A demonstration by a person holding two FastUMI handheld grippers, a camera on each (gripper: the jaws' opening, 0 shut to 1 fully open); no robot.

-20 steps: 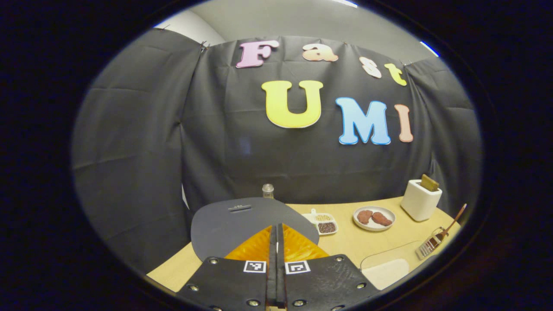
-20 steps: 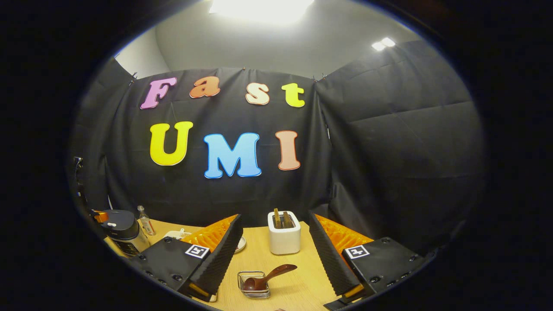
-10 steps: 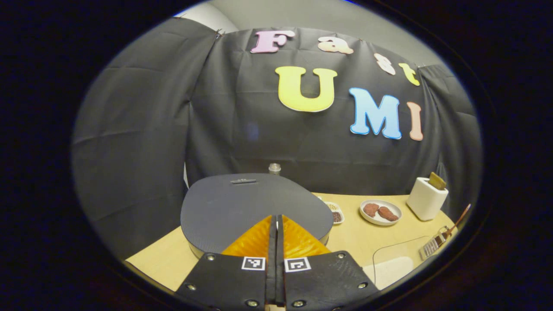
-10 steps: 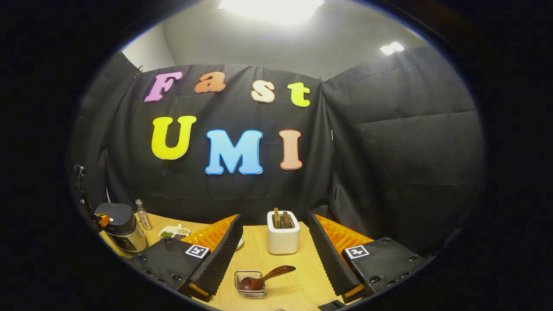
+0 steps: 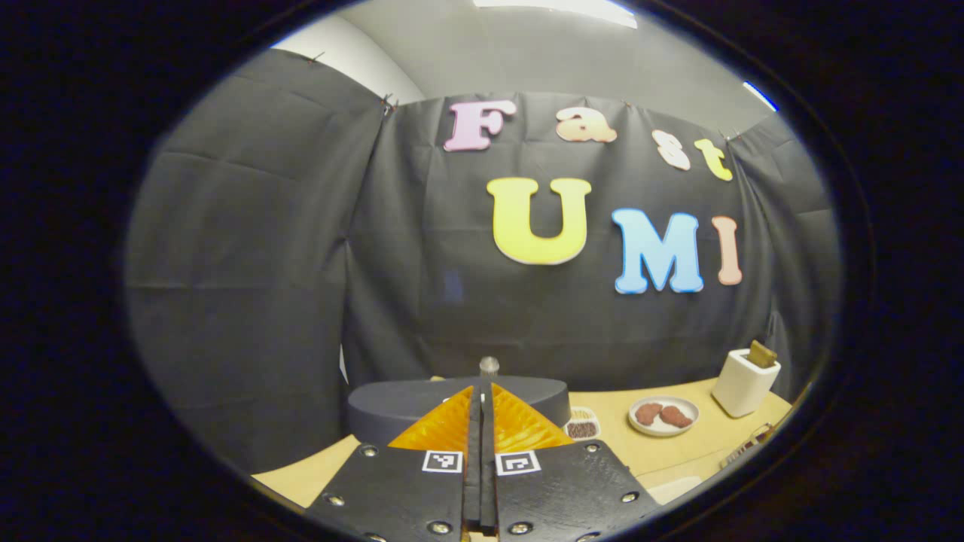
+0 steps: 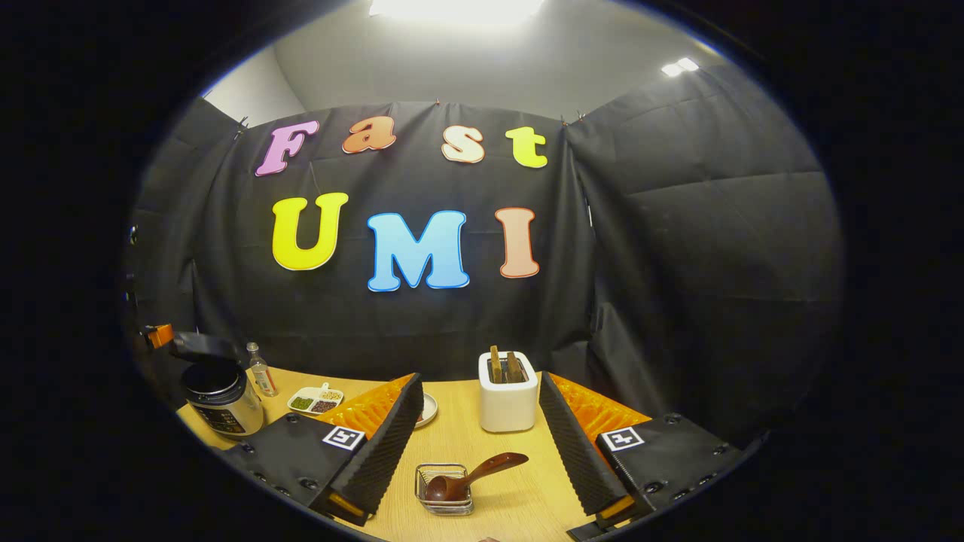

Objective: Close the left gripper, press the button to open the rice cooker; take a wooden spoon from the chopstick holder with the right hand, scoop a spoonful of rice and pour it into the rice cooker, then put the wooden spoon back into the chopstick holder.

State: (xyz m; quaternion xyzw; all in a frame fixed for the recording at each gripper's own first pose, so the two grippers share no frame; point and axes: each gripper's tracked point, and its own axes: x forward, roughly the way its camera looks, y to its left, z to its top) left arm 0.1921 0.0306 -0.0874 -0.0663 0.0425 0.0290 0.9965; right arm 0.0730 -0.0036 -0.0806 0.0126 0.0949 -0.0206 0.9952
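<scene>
Left tool [image 5: 480, 410] shut, empty, by rice cooker [image 6: 218, 391] (lid lifted); right tool [image 6: 478, 436] wide open, empty.

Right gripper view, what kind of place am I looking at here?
Likely a mock kitchen counter set up in a recording booth: a rice cooker with its lid raised, a toaster and a wooden spoon stand on a table.

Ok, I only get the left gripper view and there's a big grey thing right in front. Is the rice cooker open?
Observer: Yes. In the right gripper view the lid is tilted up off the pot.
Operator: Where's the spoon?
Observer: The wooden spoon sits bowl-down in the chopstick holder, with its handle sticking out over the rim.
Operator: Is the other gripper holding it?
Observer: No. The right gripper is open, and neither finger touches the spoon.
</scene>
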